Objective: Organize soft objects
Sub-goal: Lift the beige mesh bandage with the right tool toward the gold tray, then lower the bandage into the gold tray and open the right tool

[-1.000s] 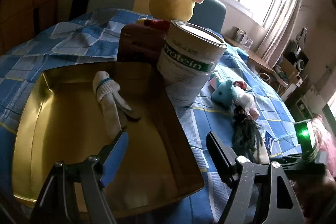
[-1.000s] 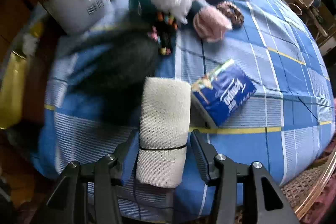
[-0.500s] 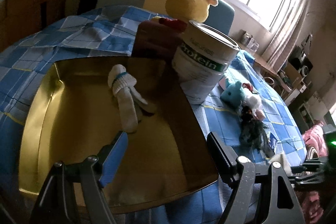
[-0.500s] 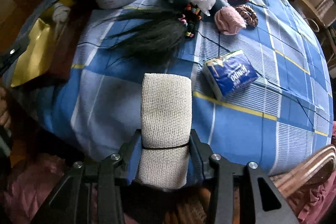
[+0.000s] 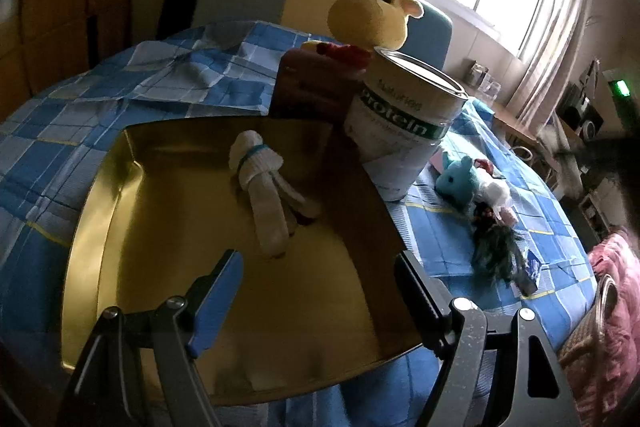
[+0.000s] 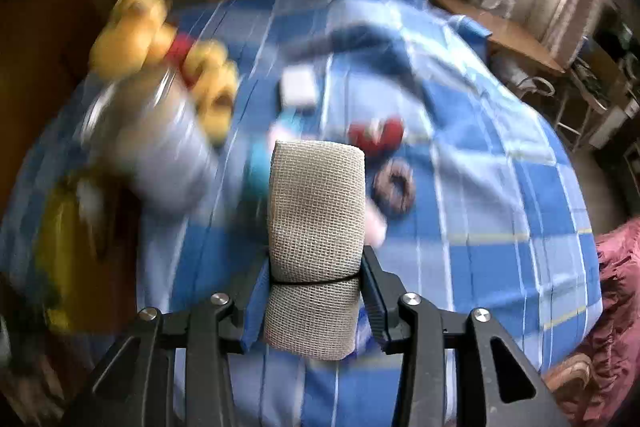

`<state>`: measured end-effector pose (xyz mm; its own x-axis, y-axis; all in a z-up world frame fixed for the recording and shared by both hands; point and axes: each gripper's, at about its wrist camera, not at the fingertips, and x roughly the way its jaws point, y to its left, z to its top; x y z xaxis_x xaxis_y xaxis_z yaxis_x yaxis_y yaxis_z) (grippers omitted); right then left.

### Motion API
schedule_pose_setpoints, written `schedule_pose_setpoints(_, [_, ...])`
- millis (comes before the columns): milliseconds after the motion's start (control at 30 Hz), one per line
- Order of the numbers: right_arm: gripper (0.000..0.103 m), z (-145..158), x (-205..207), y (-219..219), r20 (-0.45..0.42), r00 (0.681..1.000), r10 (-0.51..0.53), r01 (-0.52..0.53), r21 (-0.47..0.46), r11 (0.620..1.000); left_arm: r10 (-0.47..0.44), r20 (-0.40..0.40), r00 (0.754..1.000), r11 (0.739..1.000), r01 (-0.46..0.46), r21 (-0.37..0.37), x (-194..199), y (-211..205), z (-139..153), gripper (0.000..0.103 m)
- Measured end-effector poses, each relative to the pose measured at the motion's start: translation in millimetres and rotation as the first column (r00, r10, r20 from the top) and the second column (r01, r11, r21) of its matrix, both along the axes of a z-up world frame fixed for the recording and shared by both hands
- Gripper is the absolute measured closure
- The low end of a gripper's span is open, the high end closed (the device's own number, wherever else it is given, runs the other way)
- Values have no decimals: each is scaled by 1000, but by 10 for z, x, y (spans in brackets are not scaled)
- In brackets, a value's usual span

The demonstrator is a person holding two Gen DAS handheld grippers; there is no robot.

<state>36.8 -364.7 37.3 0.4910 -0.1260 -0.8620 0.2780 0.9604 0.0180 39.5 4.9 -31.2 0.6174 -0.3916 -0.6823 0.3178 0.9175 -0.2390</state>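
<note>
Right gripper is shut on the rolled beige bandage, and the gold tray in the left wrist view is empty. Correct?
Not quite. The right gripper is shut on the rolled beige bandage, but the gold tray is not empty: the left wrist view shows a rolled white sock lying in it.

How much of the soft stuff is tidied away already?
Done: one white sock lies in the gold tray. In hand: the right gripper clamps a bandage roll. Left: the teal plush, dark hairpiece and giraffe on the bed.
</note>
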Motion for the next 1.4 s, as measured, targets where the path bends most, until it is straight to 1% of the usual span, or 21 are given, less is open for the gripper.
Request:
schedule_pose_setpoints(133, [60, 364, 606, -175, 88, 992, -91, 89, 26, 996, 15, -7, 1000, 1000, -15, 2, 16, 77, -27, 25])
schedule_pose_setpoints(233, [60, 625, 1036, -137, 143, 984, -103, 98, 38, 994, 30, -2, 1000, 1000, -30, 5, 31, 135, -23, 25])
schedule_pose_setpoints(333, [60, 860, 1446, 88, 199, 977, -80, 75, 36, 997, 51, 0, 999, 999, -51, 11, 49, 214, -14, 25])
schedule_pose_setpoints(400, [60, 1012, 1710, 319, 239, 970, -43, 33, 43, 999, 72, -1, 997, 997, -72, 19, 64, 278, -11, 24])
schedule_pose_setpoints(467, [60, 1152, 1930, 637, 283, 959, 23, -35, 39, 999, 94, 1, 996, 995, -94, 26, 74, 345, 0, 23])
schedule_pose_setpoints(533, [60, 1261, 2086, 1071, 322, 938, 130, -143, 17, 990, 132, 7, 991, 990, -132, 39, 90, 429, 15, 22])
schedule_pose_setpoints(600, [60, 1294, 2154, 1453, 338, 912, 233, -243, -12, 970, 171, 19, 985, 984, -172, 53, 97, 514, 42, 20])
schedule_pose_setpoints(633, [60, 1269, 2151, 1721, 338, 889, 309, -318, -31, 948, 187, 24, 982, 980, -189, 56, 98, 545, 53, 17])
schedule_pose_setpoints(700, [60, 1140, 2105, 2080, 308, 857, 413, -417, -56, 907, 228, 44, 973, 971, -231, 64, 91, 624, 92, 16])
schedule_pose_setpoints(733, [60, 991, 2031, 2295, 273, 836, 476, -478, -64, 876, 239, 51, 970, 968, -243, 68, 91, 652, 106, 16])
schedule_pose_setpoints(800, [60, 714, 1890, 2573, 209, 807, 552, -552, -68, 831, 264, 65, 962, 960, -269, 84, 83, 695, 131, 14])
schedule_pose_setpoints(833, [60, 505, 1790, 2718, 160, 792, 590, -587, -68, 807, 273, 71, 959, 956, -279, 91, 73, 709, 138, 13])
schedule_pose_setpoints(867, [60, 306, 1702, 2828, 114, 783, 612, -608, -65, 791, 280, 76, 957, 953, -287, 94, 66, 722, 145, 13])
schedule_pose_setpoints(900, [60, 190, 1646, 2885, 88, 781, 619, -616, -61, 786, 286, 80, 955, 951, -293, 96, 52, 738, 153, 13])
schedule_pose_setpoints(933, [60, -18, 1555, 2940, 50, 778, 626, -625, -46, 780, 294, 83, 952, 948, -301, 100, 41, 748, 161, 13])
schedule_pose_setpoints(1000, [60, -322, 1427, 3009, 1, 778, 629, -628, -32, 777, 307, 91, 947, 943, -316, 107, 15, 757, 177, 10])
schedule_pose_setpoints(1100, [60, -595, 1320, 3047, -44, 784, 620, -621, -16, 784, 322, 109, 941, 936, -333, 110, -37, 761, 213, 8])
schedule_pose_setpoints(1133, [60, -700, 1270, 3030, -54, 791, 609, -611, -10, 792, 326, 116, 938, 934, -339, 113, -55, 762, 226, 7])
schedule_pose_setpoints(1233, [60, -840, 1187, 2991, -60, 813, 580, -582, -20, 813, 329, 129, 936, 930, -344, 125, -95, 753, 254, 6])
schedule_pose_setpoints(1333, [59, -870, 1201, 2949, -57, 830, 555, -557, -22, 830, 330, 151, 932, 927, -350, 132, -135, 742, 287, 5])
schedule_pose_setpoints(1400, [53, -857, 1174, 2912, -42, 840, 540, -542, -28, 840, 327, 169, 930, 926, -351, 140, -166, 726, 310, 4])
